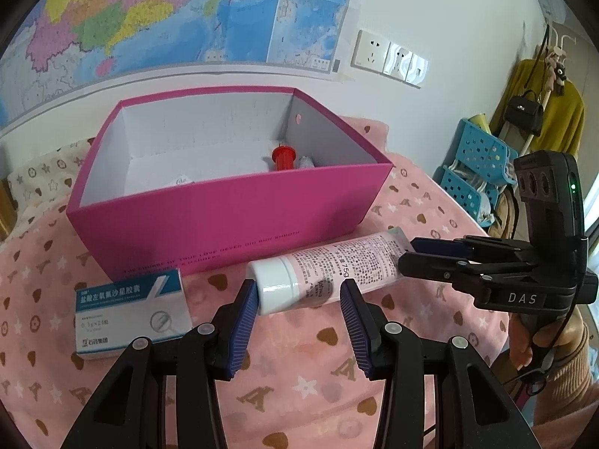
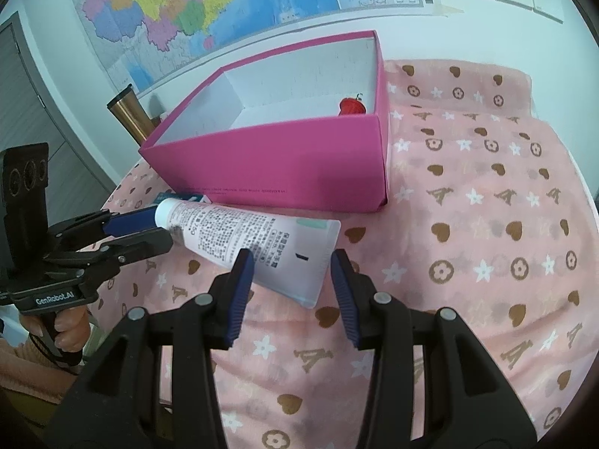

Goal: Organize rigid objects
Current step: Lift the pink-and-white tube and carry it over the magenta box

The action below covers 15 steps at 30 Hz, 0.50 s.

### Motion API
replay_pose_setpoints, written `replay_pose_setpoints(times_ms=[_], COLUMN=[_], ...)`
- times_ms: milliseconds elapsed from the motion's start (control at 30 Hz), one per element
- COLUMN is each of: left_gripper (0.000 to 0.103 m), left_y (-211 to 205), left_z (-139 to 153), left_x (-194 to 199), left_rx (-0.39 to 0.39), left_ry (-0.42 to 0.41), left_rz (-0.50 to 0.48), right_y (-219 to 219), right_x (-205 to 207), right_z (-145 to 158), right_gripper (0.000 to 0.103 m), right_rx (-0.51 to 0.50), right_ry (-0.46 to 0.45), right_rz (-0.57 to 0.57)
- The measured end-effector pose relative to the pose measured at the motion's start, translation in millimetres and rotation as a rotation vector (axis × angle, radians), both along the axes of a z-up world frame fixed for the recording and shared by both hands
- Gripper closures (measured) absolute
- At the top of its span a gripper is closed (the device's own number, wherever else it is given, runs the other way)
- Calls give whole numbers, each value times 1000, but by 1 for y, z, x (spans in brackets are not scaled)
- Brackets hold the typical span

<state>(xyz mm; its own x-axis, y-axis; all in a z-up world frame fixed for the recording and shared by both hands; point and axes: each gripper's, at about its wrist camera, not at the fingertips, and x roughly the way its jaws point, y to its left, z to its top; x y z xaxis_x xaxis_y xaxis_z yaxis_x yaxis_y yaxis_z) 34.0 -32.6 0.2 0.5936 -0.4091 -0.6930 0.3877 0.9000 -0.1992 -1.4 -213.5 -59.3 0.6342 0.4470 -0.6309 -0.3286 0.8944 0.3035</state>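
Note:
A pink-and-white tube [image 1: 329,265] with a white cap lies on the pink cloth in front of a magenta box [image 1: 224,220]. My left gripper [image 1: 299,299] is open, its jaws on either side of the tube's cap end. My right gripper [image 2: 292,269] is open around the tube's flat crimped end [image 2: 299,262]; it also shows at the right of the left wrist view [image 1: 406,256]. The left gripper shows at the left of the right wrist view [image 2: 161,230]. A white-and-blue medicine carton [image 1: 131,314] lies left of the tube. A red object [image 1: 283,157] lies inside the box.
The box [image 2: 277,164] stands open-topped near the wall with a map. A brown metal cup [image 2: 129,112] stands behind the box's left corner. Blue plastic baskets [image 1: 475,168] and hanging clothes are beyond the bed's right edge. Pink patterned cloth [image 2: 486,224] covers the surface.

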Motion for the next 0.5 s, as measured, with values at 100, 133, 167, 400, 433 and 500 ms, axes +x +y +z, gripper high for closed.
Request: replay_pose_setpoints(times_ms=[100,133,167,400,433,500], left_gripper=[58,58,58,58,58,58], left_y=[0,0,0,-1,-1,-1], left_z=[3,4,5,12,12,13], left_x=[1,1,2,5,6,7], left_rx=[-1,-2,-3,-4,-4,-4], left_ry=[-9,-13,-16,-35,-36,-38], left_rz=[4,4,4,9,9,11], right_y=[0,0,0,-1,-1,-1], right_x=[1,2,2,5,5,7], right_z=[5,7,9,19,19,21], right_gripper=[57,57,57,57,57,57], right_rx=[-5,-7,-10,-13,-12,-13], right_ry=[-14,-18,-24,-56,-57,-60], right_rz=[2,3,2,0,1,1])
